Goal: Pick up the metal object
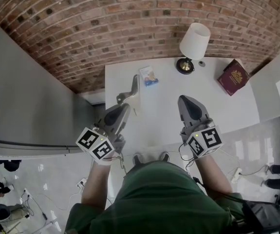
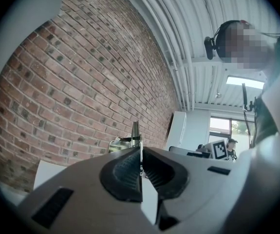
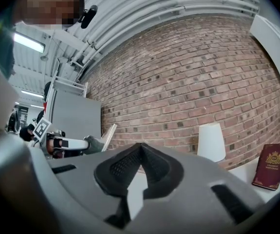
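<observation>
The metal object [image 1: 130,88] is a thin grey strip with a bent end, held up over the left part of the white table [image 1: 164,126]. My left gripper [image 1: 124,106] is shut on its lower end. In the left gripper view the strip [image 2: 135,133] stands edge-on, rising from between the closed pads of the gripper [image 2: 140,152]. My right gripper [image 1: 188,101] hovers over the table's near right part, shut with nothing in it; its pads meet at the tip [image 3: 140,147]. The right gripper view shows the metal object [image 3: 108,136] off to the left.
A lamp with a white shade [image 1: 194,43] stands at the table's far edge, with a dark red booklet [image 1: 233,76] to its right and a small blue card [image 1: 148,75] to its left. Brick wall [image 1: 130,23] behind, grey panel [image 1: 28,96] at left. Cables lie on the floor [image 1: 247,172].
</observation>
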Available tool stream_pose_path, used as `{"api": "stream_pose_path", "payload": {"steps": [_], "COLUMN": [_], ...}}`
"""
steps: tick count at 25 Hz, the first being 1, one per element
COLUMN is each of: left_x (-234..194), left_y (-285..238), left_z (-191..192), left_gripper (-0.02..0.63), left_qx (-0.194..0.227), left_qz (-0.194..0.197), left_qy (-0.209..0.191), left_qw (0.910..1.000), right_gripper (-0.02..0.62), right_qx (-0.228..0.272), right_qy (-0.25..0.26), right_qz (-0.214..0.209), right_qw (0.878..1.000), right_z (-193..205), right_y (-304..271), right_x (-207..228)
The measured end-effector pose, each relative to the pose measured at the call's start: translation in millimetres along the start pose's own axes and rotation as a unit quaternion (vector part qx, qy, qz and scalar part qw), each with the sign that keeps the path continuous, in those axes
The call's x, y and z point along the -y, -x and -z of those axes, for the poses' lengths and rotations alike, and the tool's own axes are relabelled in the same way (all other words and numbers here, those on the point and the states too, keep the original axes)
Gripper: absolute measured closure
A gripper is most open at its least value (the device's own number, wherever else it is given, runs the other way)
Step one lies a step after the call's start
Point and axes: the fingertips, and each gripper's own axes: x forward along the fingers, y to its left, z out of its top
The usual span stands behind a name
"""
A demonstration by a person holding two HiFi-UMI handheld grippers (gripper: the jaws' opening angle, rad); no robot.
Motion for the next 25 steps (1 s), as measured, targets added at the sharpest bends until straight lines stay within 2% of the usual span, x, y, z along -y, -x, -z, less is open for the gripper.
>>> {"api": "stream_pose_path", "payload": {"steps": [25], "left_x": [3.2], "left_y": [6.7], "left_z": [2.2], "left_gripper": [0.598], "left_qx": [-0.002], "left_qz": [0.004], "left_qy": [0.001], "left_qw": [1.0000], "right_gripper": [0.592], "right_qx": [-0.006], "right_qy": [0.007], "right_qz": [0.007], "right_qw": [1.000], "right_z": [0.5], "right_y": [7.4], "right_x": [0.6]}}
